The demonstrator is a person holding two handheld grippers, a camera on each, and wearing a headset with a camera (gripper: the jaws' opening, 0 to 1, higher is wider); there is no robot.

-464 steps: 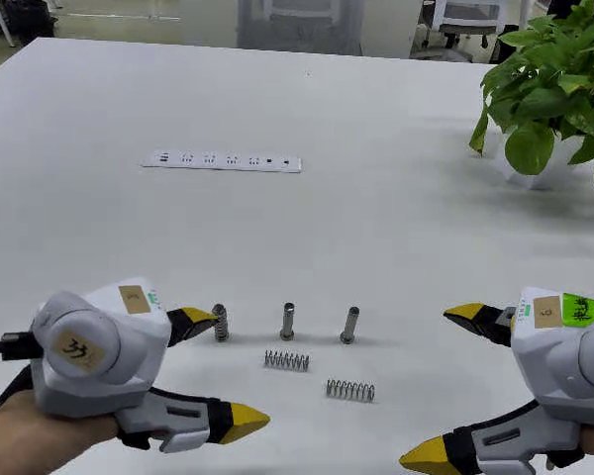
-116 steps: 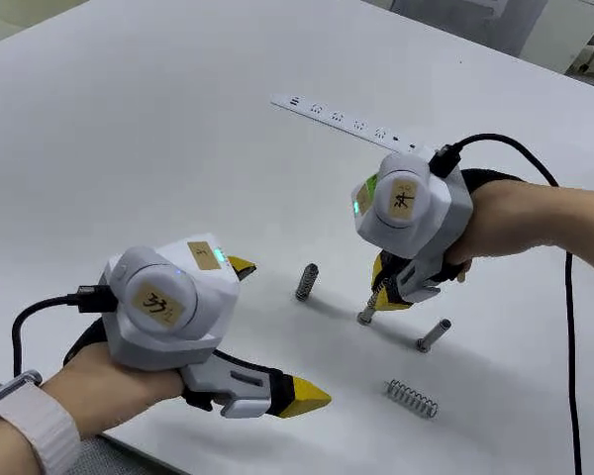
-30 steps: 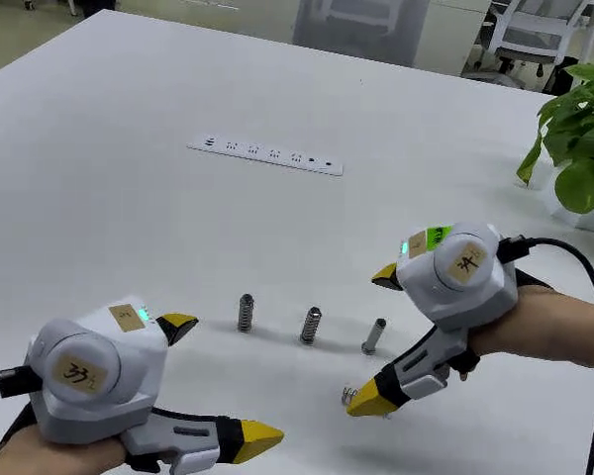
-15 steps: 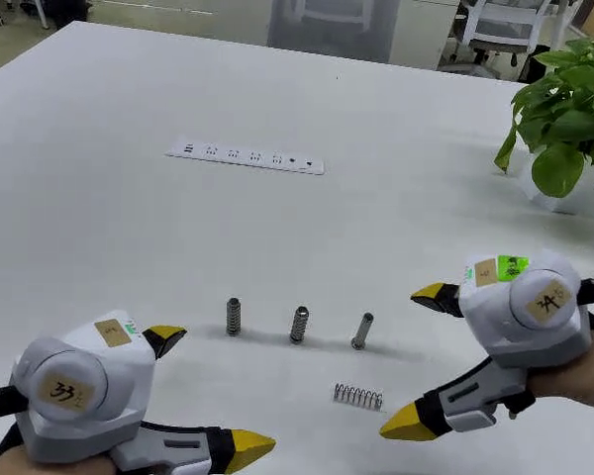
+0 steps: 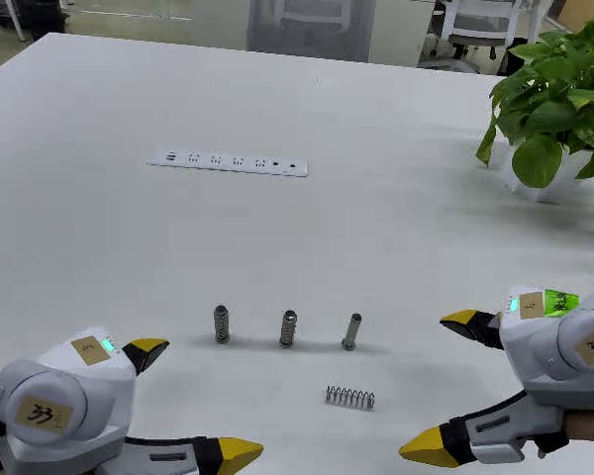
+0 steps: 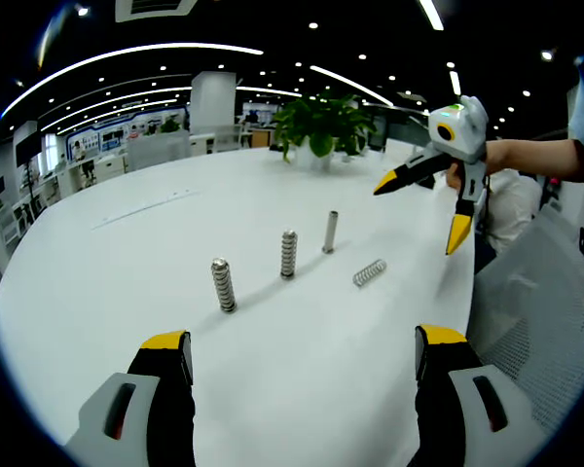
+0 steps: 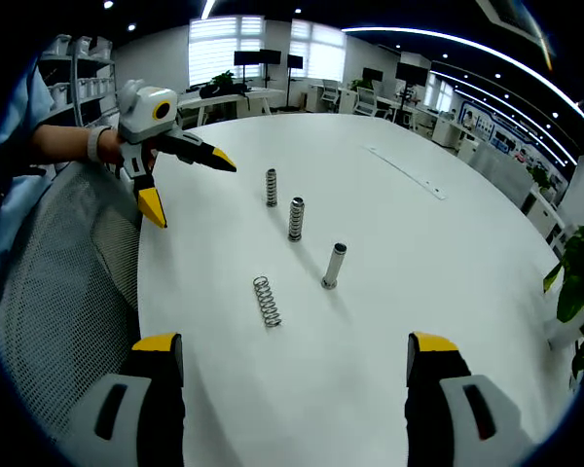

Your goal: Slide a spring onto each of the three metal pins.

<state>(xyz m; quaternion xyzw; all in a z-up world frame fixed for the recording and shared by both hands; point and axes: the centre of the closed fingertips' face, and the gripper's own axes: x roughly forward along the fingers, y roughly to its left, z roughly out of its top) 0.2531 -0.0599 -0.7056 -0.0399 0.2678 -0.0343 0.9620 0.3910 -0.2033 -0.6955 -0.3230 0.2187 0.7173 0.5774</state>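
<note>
My white table [image 5: 396, 257] is the biggest thing here, with a leafy plant [image 5: 559, 89] at 2 o'clock in the head view. A power strip [image 5: 227, 162] lies flat at 11 o'clock. My left claw [image 5: 196, 399] sits at 7 o'clock, jaws spread wide apart on nothing. My right claw [image 5: 436, 384] sits at 4 o'clock, likewise apart and empty.

Between them three metal pins stand upright in a row. The left pin [image 5: 221, 324] and the middle pin [image 5: 288, 328] wear fitted springs [image 6: 288, 253], and the right pin [image 5: 351, 331] is bare. The loose spring [image 5: 349, 398] lies flat on the table at 6 o'clock of that bare pin, near it but not touching, well apart from both claws.
</note>
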